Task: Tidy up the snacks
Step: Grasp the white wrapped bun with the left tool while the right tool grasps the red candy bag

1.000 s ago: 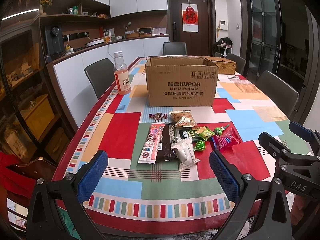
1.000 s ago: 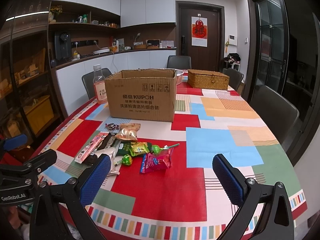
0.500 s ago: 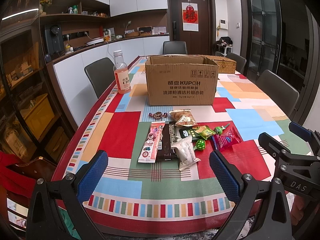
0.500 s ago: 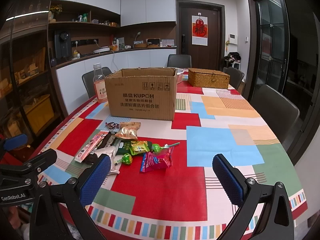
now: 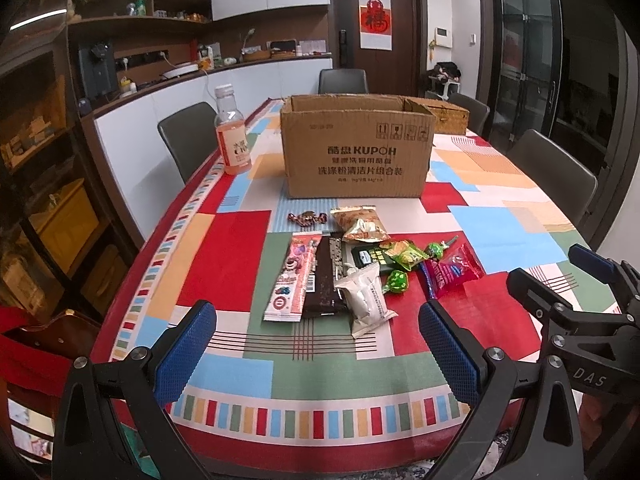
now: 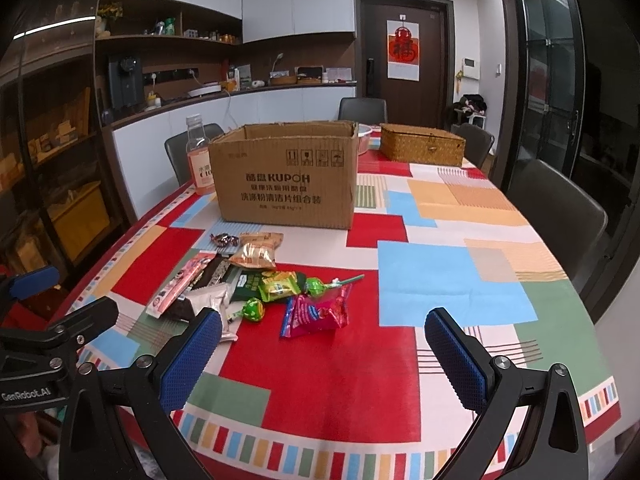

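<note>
Several snack packets lie in a loose cluster on the patchwork tablecloth: a pink wafer bar (image 5: 294,280), a dark chocolate bar (image 5: 326,282), a white pouch (image 5: 366,298), a tan chip bag (image 5: 360,226), a magenta packet (image 5: 448,270) (image 6: 316,314) and green lollipops (image 6: 254,309). An open cardboard box (image 5: 356,152) (image 6: 286,180) stands behind them. My left gripper (image 5: 318,354) is open and empty, near the table's front edge. My right gripper (image 6: 322,360) is open and empty, to the right of the left one, short of the magenta packet.
A bottle with pink drink (image 5: 231,138) stands left of the box. A wicker basket (image 6: 422,145) sits at the far right behind it. Dark chairs (image 6: 556,208) ring the table. The table's front edge (image 5: 320,436) lies just below my grippers.
</note>
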Tool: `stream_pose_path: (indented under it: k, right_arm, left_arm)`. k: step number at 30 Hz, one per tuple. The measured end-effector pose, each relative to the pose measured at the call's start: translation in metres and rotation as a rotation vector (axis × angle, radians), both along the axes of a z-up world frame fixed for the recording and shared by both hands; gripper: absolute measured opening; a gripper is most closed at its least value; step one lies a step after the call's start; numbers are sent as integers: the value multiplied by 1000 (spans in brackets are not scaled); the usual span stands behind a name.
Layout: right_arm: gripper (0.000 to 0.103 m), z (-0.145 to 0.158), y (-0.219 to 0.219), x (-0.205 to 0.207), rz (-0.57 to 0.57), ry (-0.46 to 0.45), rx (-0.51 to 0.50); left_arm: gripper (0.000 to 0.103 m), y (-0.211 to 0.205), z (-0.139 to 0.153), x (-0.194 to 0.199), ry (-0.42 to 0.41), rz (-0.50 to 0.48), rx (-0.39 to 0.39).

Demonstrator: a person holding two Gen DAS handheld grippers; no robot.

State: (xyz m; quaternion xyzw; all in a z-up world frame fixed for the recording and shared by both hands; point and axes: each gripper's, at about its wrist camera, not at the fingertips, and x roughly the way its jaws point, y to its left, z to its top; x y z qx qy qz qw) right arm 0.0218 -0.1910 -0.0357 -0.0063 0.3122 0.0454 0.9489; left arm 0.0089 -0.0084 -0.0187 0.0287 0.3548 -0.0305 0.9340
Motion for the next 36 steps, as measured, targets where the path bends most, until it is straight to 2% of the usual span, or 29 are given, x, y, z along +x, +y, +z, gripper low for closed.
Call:
stream_pose_path:
  k: [4,12,21,28,36]
  right_arm:
    - [103,-5,0,10,15,24,2]
    - [102,-18,2,34,38,66,-6]
    - [92,-49,2,70,59,186,17]
    - [83,-70,0,93,72,269,50]
    - [73,-86,2,112,87,336,75]
  left_arm:
    - [101,-2,-4,9,24,-43,-21]
    - [82,-7,-21,38,94,-113,-67]
    - [63,-12,-50,74,218,-159,-109]
    - [58,-18,-69,95,290,-180,-124]
    - [45,-21,-81,108,341,-212,-145]
